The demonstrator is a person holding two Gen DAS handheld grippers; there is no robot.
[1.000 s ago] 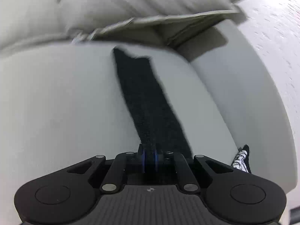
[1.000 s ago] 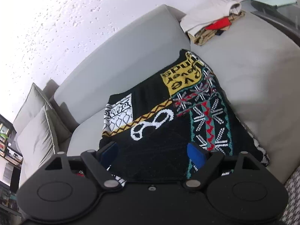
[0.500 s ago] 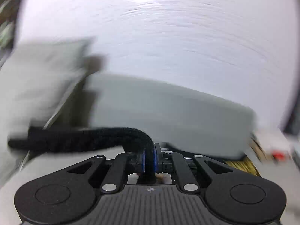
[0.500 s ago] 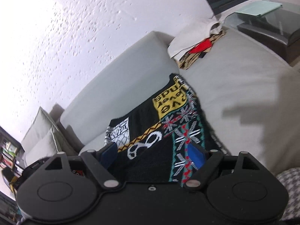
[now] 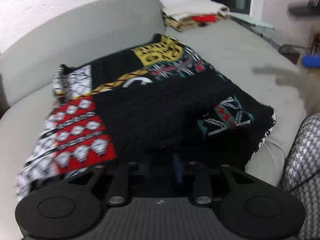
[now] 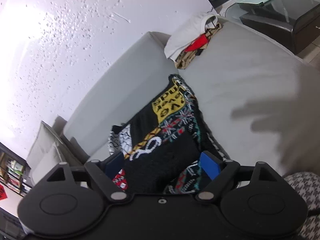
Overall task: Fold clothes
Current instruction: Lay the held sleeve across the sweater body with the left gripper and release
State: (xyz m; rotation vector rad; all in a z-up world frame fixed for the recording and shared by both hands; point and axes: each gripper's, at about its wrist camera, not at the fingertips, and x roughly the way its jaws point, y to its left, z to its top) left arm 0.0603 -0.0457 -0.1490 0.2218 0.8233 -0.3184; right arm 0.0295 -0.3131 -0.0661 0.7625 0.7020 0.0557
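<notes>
We see patterned sweater (image 5: pixel 160 104) on grey sofa (image 5: pixel 230 46), long axis toward backrest. Left gripper (image 5: pixel 179 166) clamps near hem (nearer arm); right gripper (image 6: pixel 163 165) gapes empty above.

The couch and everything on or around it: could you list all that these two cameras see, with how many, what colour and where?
sofa: one, light grey, fills both views.
patterned sweater: one, black with yellow, red, white and teal panels, spread on the seat in front of both grippers.
pile of clothes: one, white, red and tan, at the far end of the seat.
cushions: apparently two, light grey, at the sofa's near-left end.
houndstooth fabric: one patch, black and white, lower right; whether it is clothing is unclear.
bookshelf: one, dark, far left edge.
left gripper: black, shut on the sweater's near edge.
right gripper: black with blue pads, open above the sweater.
</notes>
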